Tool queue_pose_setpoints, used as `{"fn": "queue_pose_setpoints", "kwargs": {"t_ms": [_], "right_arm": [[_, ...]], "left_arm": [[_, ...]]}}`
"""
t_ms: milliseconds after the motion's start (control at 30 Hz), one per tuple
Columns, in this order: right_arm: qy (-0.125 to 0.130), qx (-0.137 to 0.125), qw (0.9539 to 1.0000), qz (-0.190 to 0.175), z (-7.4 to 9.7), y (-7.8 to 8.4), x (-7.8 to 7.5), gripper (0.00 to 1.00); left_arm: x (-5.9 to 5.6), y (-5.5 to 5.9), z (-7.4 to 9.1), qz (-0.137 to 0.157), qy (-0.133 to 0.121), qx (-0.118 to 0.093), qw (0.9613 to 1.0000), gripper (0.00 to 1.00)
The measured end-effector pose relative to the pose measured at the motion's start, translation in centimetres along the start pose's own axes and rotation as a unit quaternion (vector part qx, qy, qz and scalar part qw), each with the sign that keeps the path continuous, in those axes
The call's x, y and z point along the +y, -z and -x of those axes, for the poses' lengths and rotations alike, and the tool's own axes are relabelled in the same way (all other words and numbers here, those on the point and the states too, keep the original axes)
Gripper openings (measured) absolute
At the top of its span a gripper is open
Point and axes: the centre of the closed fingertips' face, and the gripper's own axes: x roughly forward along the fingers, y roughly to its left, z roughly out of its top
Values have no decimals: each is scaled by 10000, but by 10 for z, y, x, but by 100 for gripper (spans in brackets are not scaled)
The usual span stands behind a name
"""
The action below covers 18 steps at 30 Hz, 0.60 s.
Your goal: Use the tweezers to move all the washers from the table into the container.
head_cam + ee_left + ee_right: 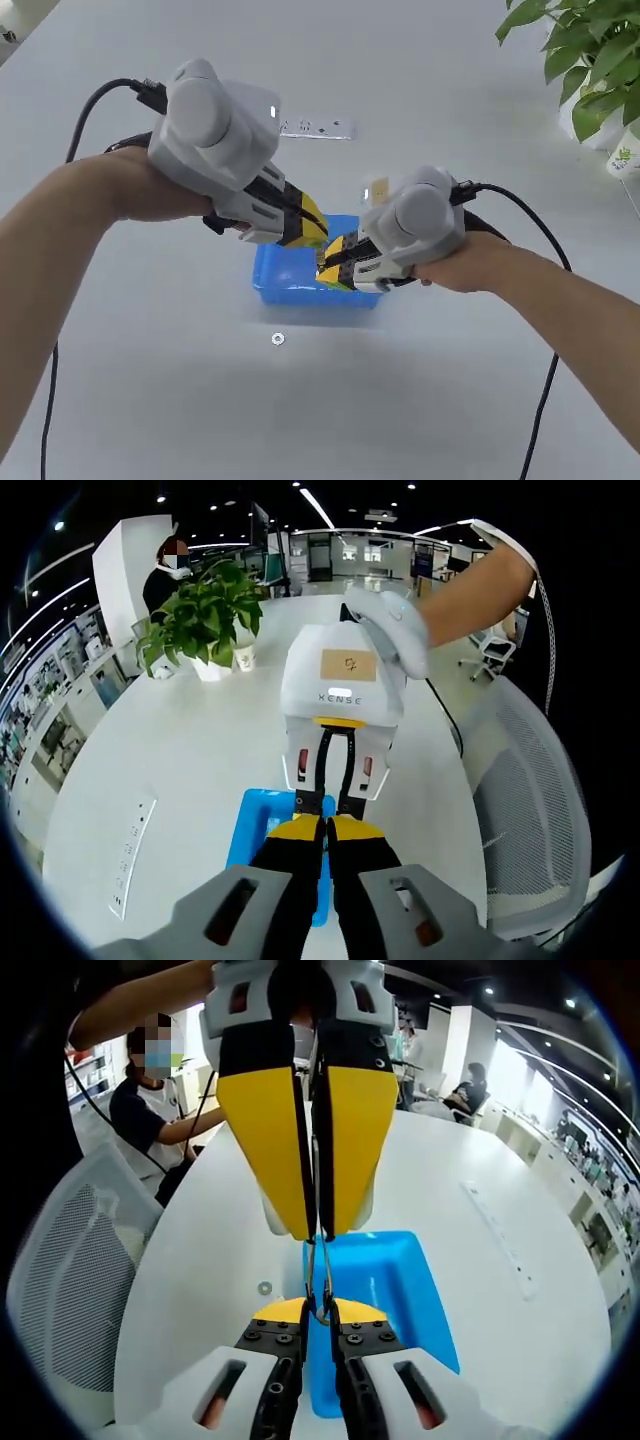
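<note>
Lower middle: tiny silver ring washer (277,339) on pale office table (150,400) below blue container (285,282); left gripper (327,828) and right gripper (318,1312) both pinch tweezers (318,1265).

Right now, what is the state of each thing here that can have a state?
container: upright, open on top.
tweezers: held over the container.
left gripper: fingers shut on the tweezers.
right gripper: fingers shut on the tweezers.
washer: flat on the table, outside the container.
</note>
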Motion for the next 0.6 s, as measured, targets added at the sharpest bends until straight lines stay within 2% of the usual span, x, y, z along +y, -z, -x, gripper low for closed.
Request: {"fn": "queue_pose_setpoints", "kwargs": {"t_ms": [333, 600], "right_arm": [[23, 49, 10000, -57, -7, 12, -9, 10], [-52, 122, 9999, -105, -16, 21, -13, 10]], "left_arm": [[10, 6, -11, -37, 19, 5, 10000, 5], [15, 17, -22, 12, 28, 24, 10000, 5]]}}
